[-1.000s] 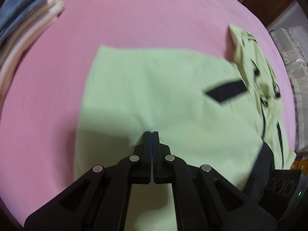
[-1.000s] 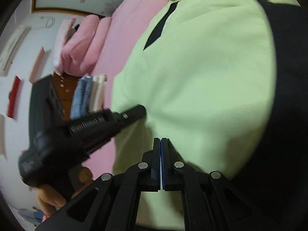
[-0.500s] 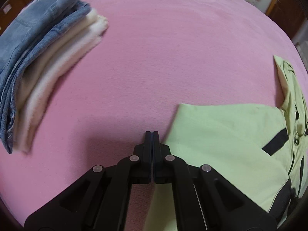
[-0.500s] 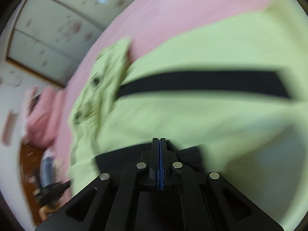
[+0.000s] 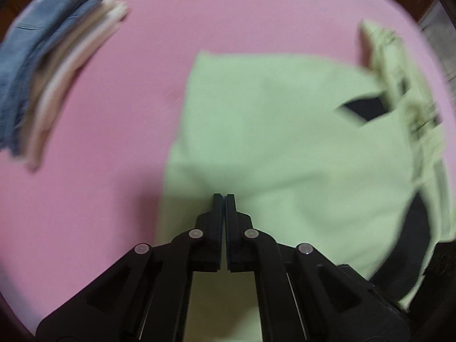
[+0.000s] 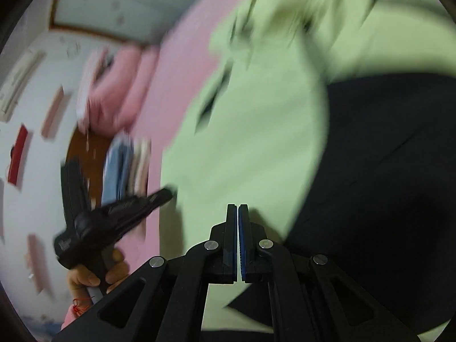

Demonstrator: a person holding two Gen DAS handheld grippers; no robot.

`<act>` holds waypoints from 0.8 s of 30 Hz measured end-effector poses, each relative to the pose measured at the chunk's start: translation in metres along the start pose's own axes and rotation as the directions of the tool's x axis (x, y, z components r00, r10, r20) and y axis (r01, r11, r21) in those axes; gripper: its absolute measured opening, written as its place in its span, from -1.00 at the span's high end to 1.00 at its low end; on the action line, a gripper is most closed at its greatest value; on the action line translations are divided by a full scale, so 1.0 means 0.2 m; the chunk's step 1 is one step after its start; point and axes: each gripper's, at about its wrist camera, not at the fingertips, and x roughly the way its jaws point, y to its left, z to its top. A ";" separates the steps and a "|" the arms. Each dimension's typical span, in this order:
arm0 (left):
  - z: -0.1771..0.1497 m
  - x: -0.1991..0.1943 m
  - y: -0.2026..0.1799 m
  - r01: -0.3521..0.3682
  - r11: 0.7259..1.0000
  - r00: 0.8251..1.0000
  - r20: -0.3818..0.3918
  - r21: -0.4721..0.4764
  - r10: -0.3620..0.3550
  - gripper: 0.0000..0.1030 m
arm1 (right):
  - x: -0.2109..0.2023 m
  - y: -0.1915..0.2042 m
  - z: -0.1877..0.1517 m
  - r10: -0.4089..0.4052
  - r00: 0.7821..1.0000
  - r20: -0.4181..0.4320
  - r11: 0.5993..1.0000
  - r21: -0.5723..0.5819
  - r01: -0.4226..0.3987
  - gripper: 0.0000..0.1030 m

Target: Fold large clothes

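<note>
Both jaws sit clenched on nothing: left gripper (image 5: 224, 196) and right gripper (image 6: 237, 206) hover above the light-green cloth garment with black panels (image 5: 285, 142). It looks partly folded on the pink bedspread (image 5: 99, 171). Next move likely calls for opening on an edge.

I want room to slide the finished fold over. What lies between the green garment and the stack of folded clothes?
Only bare pink bedsheet separates the green garment from the stack of folded clothes, as the left wrist view shows.

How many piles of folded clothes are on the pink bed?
1. The pile of folded clothes sits at the far left of the bed, apart from the green garment. More may be hidden.
</note>
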 end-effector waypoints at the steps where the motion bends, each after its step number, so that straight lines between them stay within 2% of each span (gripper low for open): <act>1: -0.01 -0.02 0.02 -0.055 0.998 0.998 0.014 0.021 0.054 1.00 | 0.07 0.01 0.00 0.002 0.999 -0.046 1.000 0.007 -0.002 0.97; 3: -0.03 -0.01 0.06 -0.131 0.990 0.991 0.025 0.055 0.130 0.99 | 0.09 -0.02 0.04 0.034 0.999 -0.030 0.999 0.037 -0.033 0.97; 5: -0.06 0.04 0.17 -0.191 0.980 0.981 -0.022 0.056 0.193 1.00 | 0.07 -0.07 0.11 0.045 0.999 0.014 0.995 0.088 -0.047 0.97; 7: -0.07 0.10 0.27 -0.183 0.983 0.979 -0.091 0.019 0.184 0.99 | -0.04 -0.22 0.14 0.071 0.993 0.097 0.977 0.193 -0.089 0.97; 9: -0.07 0.09 0.40 -0.120 0.991 0.990 -0.087 -0.053 0.115 1.00 | -0.17 -0.38 0.14 0.098 0.981 0.168 0.943 0.298 -0.145 0.97; 10: -0.07 0.08 0.45 -0.114 0.990 0.991 -0.085 -0.079 0.107 1.00 | -0.19 -0.45 0.14 0.069 0.978 0.195 0.935 0.330 -0.132 0.97; 13: -0.09 0.01 0.57 -0.140 0.981 0.990 -0.054 -0.138 0.133 1.00 | -0.40 -0.55 0.16 -0.105 0.944 0.312 0.917 0.398 -0.029 0.97; 15: -0.09 -0.04 0.61 -0.114 0.979 0.993 -0.024 -0.166 0.112 1.00 | -0.51 -0.54 0.16 -0.221 0.909 0.353 0.912 0.405 0.065 0.97; 16: -0.10 -0.08 0.63 -0.095 0.980 0.995 -0.002 -0.174 0.096 1.00 | -0.55 -0.51 0.16 -0.290 0.884 0.366 0.906 0.402 0.131 0.97; 17: -0.12 -0.14 0.64 -0.053 0.984 0.998 0.034 -0.170 0.060 1.00 | -0.56 -0.49 0.16 -0.320 0.871 0.372 0.905 0.392 0.165 0.97; 18: -0.16 -0.17 0.63 -0.018 0.988 0.998 0.056 -0.154 0.027 1.00 | -0.56 -0.41 0.17 -0.369 0.849 0.378 0.900 0.372 0.226 0.97; 19: -0.17 -0.21 0.60 0.036 0.993 0.997 0.073 -0.116 -0.027 1.00 | -0.54 -0.35 0.17 -0.404 0.833 0.379 0.896 0.349 0.275 0.97; 20: -0.18 -0.22 0.55 0.081 0.994 0.994 0.075 -0.074 -0.075 1.00 | -0.49 -0.26 0.17 -0.419 0.827 0.375 0.898 0.306 0.316 0.97; 21: -0.20 -0.22 0.52 0.118 0.992 0.991 0.071 -0.034 -0.115 1.00 | -0.45 -0.21 0.17 -0.407 0.835 0.370 0.908 0.266 0.325 0.97; 22: -0.20 -0.22 0.45 0.136 0.991 0.988 0.066 0.011 -0.137 1.00 | -0.34 -0.10 0.18 -0.353 0.870 0.343 0.934 0.178 0.309 0.97; 23: -0.23 -0.20 0.42 0.110 0.992 0.992 0.059 0.062 -0.114 1.00 | -0.30 -0.06 0.19 -0.322 0.890 0.322 0.946 0.136 0.293 0.97; 24: -0.34 -0.19 0.37 0.073 0.993 0.996 0.053 0.088 -0.078 1.00 | -0.21 0.00 0.19 -0.270 0.921 0.280 0.963 0.069 0.261 0.97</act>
